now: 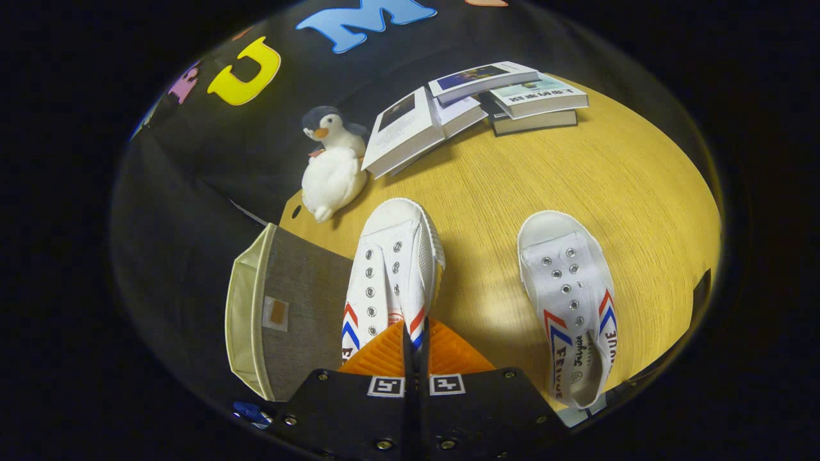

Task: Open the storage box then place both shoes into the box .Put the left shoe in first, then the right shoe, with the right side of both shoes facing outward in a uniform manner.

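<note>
Storage box (291, 307) beside left shoe (389, 275); claw (415, 339) pinches shoe.

From my seat, the gripper (415, 346) fingers hide the heel end of the left shoe (392, 275), and I can't make out how much of its side wall sits between them. The storage box (282, 314) has its near corner covered by the gripper body, and its inside is out of my sight. The book (535, 121) under the stack shows just its edge. Cover print is too small to read.
</note>
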A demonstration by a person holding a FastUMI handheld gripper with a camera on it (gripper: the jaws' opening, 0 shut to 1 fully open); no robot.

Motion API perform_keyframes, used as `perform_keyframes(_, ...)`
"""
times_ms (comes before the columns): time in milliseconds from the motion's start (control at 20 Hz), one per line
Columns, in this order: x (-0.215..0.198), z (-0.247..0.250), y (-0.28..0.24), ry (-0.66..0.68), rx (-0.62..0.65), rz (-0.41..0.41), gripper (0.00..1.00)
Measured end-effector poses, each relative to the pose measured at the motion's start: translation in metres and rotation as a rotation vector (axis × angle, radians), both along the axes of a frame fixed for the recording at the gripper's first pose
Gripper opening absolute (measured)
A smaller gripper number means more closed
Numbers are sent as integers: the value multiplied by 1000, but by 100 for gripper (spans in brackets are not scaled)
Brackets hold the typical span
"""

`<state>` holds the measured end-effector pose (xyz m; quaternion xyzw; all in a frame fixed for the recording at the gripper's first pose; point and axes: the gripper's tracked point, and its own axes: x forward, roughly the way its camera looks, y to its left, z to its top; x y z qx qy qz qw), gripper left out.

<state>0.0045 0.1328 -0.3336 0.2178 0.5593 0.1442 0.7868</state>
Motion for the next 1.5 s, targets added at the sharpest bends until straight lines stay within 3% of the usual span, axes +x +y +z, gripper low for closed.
perform_keyframes(700,12,99,81,-73,127,63,0)
perform_keyframes(1500,-19,76,214,-31,118,212,0)
